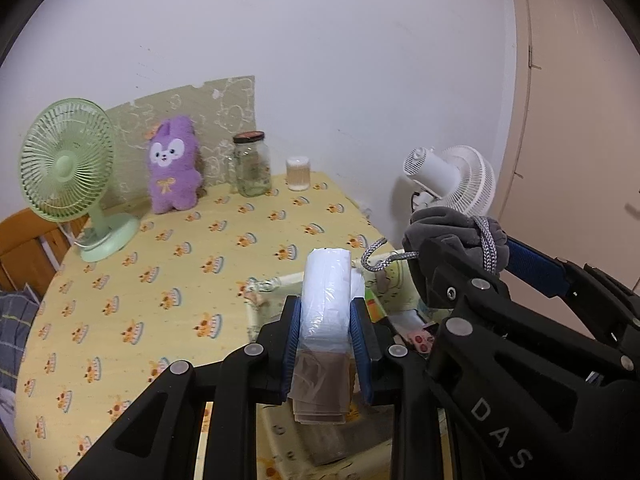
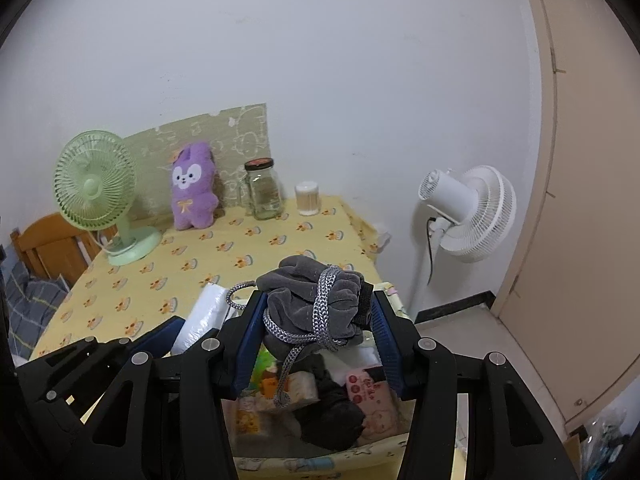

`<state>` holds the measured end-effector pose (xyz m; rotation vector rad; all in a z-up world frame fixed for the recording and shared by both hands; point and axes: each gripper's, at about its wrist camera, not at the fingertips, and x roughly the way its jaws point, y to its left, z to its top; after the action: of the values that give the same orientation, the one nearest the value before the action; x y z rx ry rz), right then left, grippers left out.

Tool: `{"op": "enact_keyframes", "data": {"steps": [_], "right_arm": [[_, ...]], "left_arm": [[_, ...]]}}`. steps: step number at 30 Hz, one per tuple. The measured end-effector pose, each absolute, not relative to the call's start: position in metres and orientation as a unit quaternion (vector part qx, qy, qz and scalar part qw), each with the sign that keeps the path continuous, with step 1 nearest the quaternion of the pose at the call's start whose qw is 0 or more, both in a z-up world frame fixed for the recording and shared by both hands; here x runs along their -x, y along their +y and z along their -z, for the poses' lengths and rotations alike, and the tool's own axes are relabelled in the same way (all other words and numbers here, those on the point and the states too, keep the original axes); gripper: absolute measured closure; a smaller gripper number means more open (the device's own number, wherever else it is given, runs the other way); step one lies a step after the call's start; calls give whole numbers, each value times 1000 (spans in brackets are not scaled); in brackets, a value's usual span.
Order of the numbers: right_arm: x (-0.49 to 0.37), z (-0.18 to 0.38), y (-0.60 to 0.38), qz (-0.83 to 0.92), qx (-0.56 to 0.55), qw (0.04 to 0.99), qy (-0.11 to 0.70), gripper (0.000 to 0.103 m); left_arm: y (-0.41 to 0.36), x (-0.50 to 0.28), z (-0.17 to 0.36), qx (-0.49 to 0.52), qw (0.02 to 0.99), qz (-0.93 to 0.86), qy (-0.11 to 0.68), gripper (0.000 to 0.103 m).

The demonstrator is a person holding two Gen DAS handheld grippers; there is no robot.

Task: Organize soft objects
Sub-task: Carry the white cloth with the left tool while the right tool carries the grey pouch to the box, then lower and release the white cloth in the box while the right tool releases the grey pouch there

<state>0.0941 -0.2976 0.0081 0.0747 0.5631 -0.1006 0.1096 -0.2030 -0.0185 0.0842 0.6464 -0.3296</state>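
From the left wrist view, the left gripper is seen clenched on a white plastic-wrapped pack, its long axis running away from the camera between the pads. The pack is held above the near left edge of a fabric basket that stands on the yellow table. To the right, the right gripper carries a grey drawstring pouch.

From the right wrist view, the right gripper is seen grasping the grey drawstring pouch, its cord hanging down. The basket lies directly below and just near of the pouch — already holding small packs and a dark cloth, so only a lowering is judged to be needed. The white pack sits to the left; whether it is over the basket's inside cannot quite be told here. Of the two, the right hand appears nearer the opening.
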Motion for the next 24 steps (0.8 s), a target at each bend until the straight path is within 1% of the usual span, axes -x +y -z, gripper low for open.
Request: {"op": "enact_keyframes", "data": {"steps": [7,8,9,10,11,14,16,18,21,24], "right_arm": [[-99,8,-309,64,-44,952,297,48],[-100,11,-311,67,-46,950,300,48],[-100,13,-311,69,-47,949,303,48],[-101,16,-313,73,-47,948,307,48],[-102,19,-314,75,-47,947,309,48],[-102,25,-317,78,-51,943,318,48],[-101,27,-318,77,-56,943,320,48],[-102,27,-317,76,-62,943,319,48],[-103,26,-315,72,-63,943,319,48],[-104,28,-313,60,-72,942,321,47]], "left_arm": [[-214,-118,35,-42,922,175,342,76],[-215,-118,37,-44,920,177,346,74],[-217,-119,40,-47,918,180,351,68],[-219,-120,42,-51,915,182,356,66],[-220,-121,44,-55,913,184,360,65],[-223,-120,49,-63,909,186,368,57],[-224,-119,49,-66,909,182,369,43],[-223,-118,47,-68,910,179,367,40],[-221,-118,46,-71,911,174,368,34],[-218,-118,46,-76,912,168,367,31]]}}
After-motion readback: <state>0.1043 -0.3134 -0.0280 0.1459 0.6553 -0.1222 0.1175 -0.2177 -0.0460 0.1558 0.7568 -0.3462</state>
